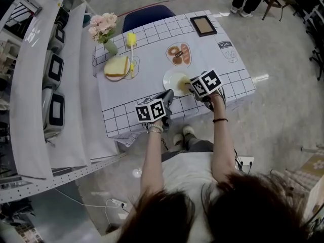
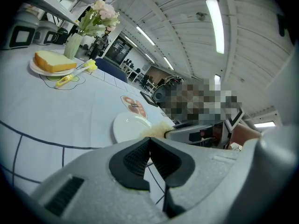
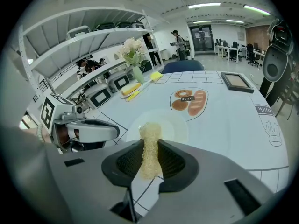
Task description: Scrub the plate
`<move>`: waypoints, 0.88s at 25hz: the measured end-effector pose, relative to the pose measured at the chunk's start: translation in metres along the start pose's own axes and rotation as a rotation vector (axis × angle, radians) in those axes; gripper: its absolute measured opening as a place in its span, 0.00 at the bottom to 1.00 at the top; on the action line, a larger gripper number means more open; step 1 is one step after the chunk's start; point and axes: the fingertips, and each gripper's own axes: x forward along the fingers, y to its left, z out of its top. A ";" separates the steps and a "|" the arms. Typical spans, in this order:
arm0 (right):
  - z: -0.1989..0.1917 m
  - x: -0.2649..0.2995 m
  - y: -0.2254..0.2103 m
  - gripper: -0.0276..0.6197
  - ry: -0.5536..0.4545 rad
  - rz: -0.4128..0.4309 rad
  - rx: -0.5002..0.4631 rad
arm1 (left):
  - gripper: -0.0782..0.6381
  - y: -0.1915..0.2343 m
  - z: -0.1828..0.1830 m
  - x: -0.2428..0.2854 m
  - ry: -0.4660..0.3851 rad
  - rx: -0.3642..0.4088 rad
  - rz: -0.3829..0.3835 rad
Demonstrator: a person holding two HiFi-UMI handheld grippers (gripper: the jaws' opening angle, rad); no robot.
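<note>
My right claw [image 3: 150, 158] is clenched on a straw-coloured scrub pad [image 3: 150, 141]. The pad's tip sits over the near edge of the white plate [image 3: 175, 125] and looks to be touching it, though I can't be sure. The plate lies on the table [image 1: 152, 49], near its front edge. My left claw [image 2: 149, 158] is pinched together with nothing in it, just beside the plate.

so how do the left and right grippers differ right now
The right gripper is shut on a yellowish scrubber; the left gripper is shut on nothing. The right one reaches over the white plate; the left sits beside it. Both are shut and aimed at the plate.
</note>
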 end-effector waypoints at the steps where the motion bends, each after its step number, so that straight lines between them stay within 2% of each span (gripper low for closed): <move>1: 0.000 0.000 0.001 0.17 0.002 0.004 -0.001 | 0.12 0.000 0.000 -0.001 -0.001 0.000 -0.002; 22: 0.006 0.025 0.042 0.17 0.048 0.136 -0.056 | 0.12 0.016 -0.002 -0.017 -0.014 -0.018 0.036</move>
